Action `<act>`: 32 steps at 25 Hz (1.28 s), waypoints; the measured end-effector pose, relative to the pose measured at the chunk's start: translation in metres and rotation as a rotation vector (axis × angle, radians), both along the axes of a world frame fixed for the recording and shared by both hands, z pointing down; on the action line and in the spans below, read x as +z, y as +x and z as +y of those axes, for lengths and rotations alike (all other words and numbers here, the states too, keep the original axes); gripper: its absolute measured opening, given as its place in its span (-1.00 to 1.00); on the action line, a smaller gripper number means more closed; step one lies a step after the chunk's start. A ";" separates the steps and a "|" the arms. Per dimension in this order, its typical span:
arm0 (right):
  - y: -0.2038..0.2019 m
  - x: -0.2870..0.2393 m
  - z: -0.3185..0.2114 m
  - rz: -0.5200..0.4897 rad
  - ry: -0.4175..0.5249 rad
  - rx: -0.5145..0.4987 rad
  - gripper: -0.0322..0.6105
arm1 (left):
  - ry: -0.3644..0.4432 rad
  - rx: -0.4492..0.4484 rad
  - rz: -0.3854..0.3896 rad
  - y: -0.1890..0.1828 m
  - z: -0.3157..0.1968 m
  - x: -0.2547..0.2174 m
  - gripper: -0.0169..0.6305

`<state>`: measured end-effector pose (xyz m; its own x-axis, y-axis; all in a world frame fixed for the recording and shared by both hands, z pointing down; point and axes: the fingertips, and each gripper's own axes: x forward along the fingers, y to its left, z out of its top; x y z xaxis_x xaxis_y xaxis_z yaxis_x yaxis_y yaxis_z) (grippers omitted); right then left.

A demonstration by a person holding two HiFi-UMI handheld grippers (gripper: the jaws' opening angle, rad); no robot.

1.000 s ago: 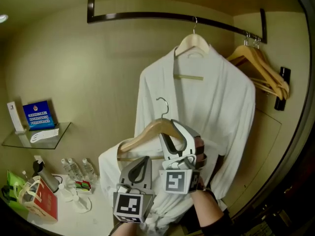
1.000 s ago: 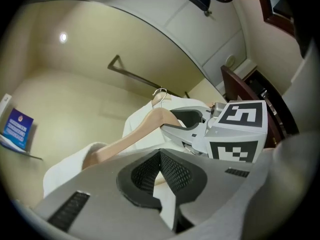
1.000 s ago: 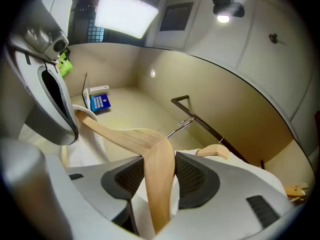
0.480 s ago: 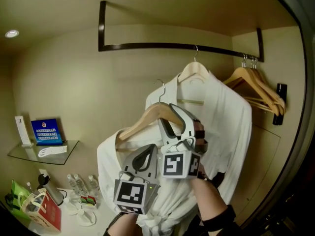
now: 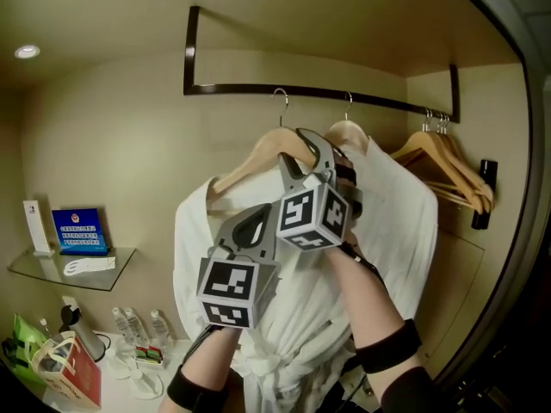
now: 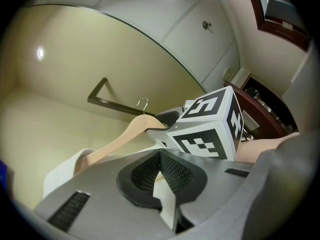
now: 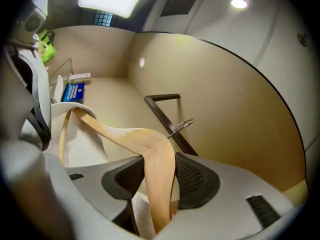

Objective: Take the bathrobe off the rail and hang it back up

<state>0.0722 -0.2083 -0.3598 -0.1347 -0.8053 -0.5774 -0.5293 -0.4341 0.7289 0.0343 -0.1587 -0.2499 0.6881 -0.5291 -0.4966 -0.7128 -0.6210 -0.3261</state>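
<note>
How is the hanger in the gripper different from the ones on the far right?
The held hanger wears a white robe; the right hangers are bare. The held hanger is clamped in the right gripper; the right hangers hang free on the rail. All are light wood with metal hooks.

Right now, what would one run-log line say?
right tool: shut on hanger | left tool: shut on bathrobe | hook: at rail, seating unclear
</note>
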 end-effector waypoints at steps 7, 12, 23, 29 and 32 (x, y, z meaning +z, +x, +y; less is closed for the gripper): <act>-0.001 -0.035 -0.019 -0.001 0.003 0.043 -0.25 | -0.019 -0.006 0.031 -0.010 -0.027 -0.022 -0.94; 0.001 -0.045 -0.037 -0.009 -0.026 0.075 -0.25 | -0.042 0.000 0.050 -0.021 -0.047 -0.027 -0.94; 0.001 -0.024 -0.064 0.002 -0.041 0.118 -0.25 | -0.045 -0.012 0.033 -0.028 -0.070 -0.018 -0.94; 0.002 -0.023 -0.062 0.033 0.008 0.128 -0.25 | -0.083 -0.027 0.015 -0.020 -0.087 0.002 -0.94; 0.002 -0.023 -0.062 0.039 0.016 0.123 -0.25 | -0.104 -0.037 0.006 -0.015 -0.093 0.012 -0.94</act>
